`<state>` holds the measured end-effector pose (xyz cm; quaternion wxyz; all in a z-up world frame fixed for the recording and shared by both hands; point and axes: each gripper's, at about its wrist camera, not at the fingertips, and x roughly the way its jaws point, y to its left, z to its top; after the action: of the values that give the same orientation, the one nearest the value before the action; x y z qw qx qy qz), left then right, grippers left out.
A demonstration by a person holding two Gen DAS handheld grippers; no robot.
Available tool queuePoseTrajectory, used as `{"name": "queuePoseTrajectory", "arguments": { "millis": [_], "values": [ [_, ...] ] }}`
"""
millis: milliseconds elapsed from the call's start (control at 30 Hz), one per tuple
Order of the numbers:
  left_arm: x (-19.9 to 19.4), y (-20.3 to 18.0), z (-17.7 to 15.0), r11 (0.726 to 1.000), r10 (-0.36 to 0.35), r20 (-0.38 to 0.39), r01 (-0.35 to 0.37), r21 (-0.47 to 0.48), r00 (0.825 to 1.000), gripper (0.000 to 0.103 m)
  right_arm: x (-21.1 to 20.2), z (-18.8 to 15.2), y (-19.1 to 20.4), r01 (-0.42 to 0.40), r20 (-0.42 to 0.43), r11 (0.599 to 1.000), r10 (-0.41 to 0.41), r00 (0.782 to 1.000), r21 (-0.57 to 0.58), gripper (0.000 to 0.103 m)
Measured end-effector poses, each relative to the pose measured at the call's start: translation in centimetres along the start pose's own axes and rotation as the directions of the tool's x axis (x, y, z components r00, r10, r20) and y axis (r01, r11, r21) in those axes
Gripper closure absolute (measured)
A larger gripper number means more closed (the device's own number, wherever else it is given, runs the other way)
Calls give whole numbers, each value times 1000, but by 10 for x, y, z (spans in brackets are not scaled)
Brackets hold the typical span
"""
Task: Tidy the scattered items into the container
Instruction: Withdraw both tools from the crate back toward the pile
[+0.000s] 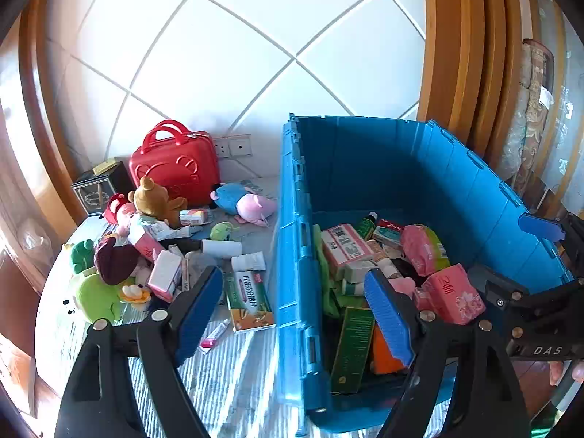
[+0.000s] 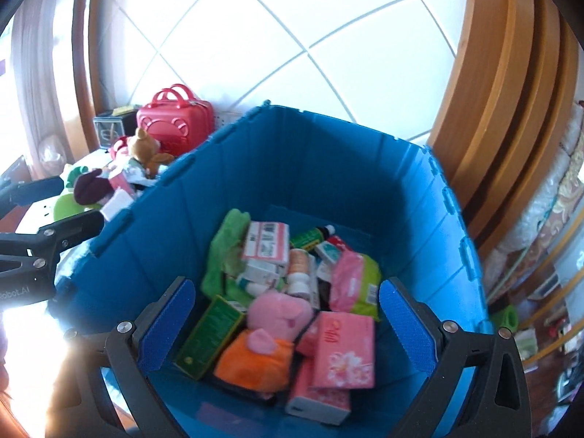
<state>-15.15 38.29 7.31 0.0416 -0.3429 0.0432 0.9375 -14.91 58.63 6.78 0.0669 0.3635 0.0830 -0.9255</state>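
Observation:
A blue plastic crate (image 1: 456,182) (image 2: 292,168) holds several boxes, bottles, pink tissue packs (image 2: 345,350) and a pink pig plush in orange (image 2: 270,335). My left gripper (image 1: 292,299) is open and empty, straddling the crate's left wall. A green and orange box (image 1: 250,301) and a small pink tube (image 1: 213,335) lie on the striped cloth left of the crate. My right gripper (image 2: 286,328) is open and empty above the crate's inside; it also shows in the left wrist view (image 1: 540,248).
A pile of plush toys and boxes (image 1: 146,252) lies at the left. A red case (image 1: 175,168) and a dark tin (image 1: 96,186) stand against the tiled wall. Wooden frames (image 1: 463,54) rise at the right.

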Motion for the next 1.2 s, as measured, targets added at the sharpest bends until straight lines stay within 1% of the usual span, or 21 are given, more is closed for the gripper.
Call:
{"name": "queuePoseTrajectory", "arguments": {
  "millis": [100, 167, 267, 333, 467, 533, 633, 767, 900, 967, 1100, 1200],
  "values": [
    [-8, 39, -15, 1000, 21, 15, -21, -15, 1000, 23, -7, 4, 30, -5, 25, 1000, 5, 1000, 14, 0],
    [-14, 67, -26, 1000, 20, 21, -19, -25, 1000, 23, -12, 7, 55, -9, 40, 1000, 8, 999, 24, 0],
    [-22, 116, -43, 999, 19, 23, -18, -43, 1000, 23, -18, 12, 95, -18, 57, 999, 15, 998, 39, 0],
    [-27, 151, -56, 998, 35, 23, -33, -57, 999, 23, -20, 16, 125, -24, 61, 999, 22, 998, 45, 0],
    [-28, 210, -80, 996, 65, -12, -65, -65, 998, 23, -18, 21, 190, -46, 62, 998, 44, 997, 37, 0],
    [-25, 234, -90, 993, 81, -37, -84, -85, 996, 23, -12, 23, 218, -69, 48, 997, 67, 997, 35, 0],
    [-20, 263, -104, 990, 77, -71, -85, -115, 995, 23, -1, 23, 251, -91, 12, 995, 91, 996, 30, 0],
    [-14, 292, -119, 982, 95, -78, -107, -156, 992, 23, 16, 21, 281, -118, -26, 993, 119, 993, 24, 0],
    [3, 315, -127, 967, 126, -112, -147, -209, 986, 23, 39, 18, 297, -154, -60, 988, 153, 986, -6, 0],
    [14, 319, -129, 961, 147, -133, -174, -215, 980, 23, 54, 15, 300, -172, -78, 985, 171, 982, -8, 0],
    [44, 318, -133, 959, 156, -168, -190, -209, 973, 23, 94, 9, 300, -203, -131, 979, 203, 970, 13, 0],
    [69, 315, -142, 960, 143, -207, -186, -209, 968, 23, 126, 3, 303, -229, -168, 973, 228, 959, 13, 0]
  ]
}}
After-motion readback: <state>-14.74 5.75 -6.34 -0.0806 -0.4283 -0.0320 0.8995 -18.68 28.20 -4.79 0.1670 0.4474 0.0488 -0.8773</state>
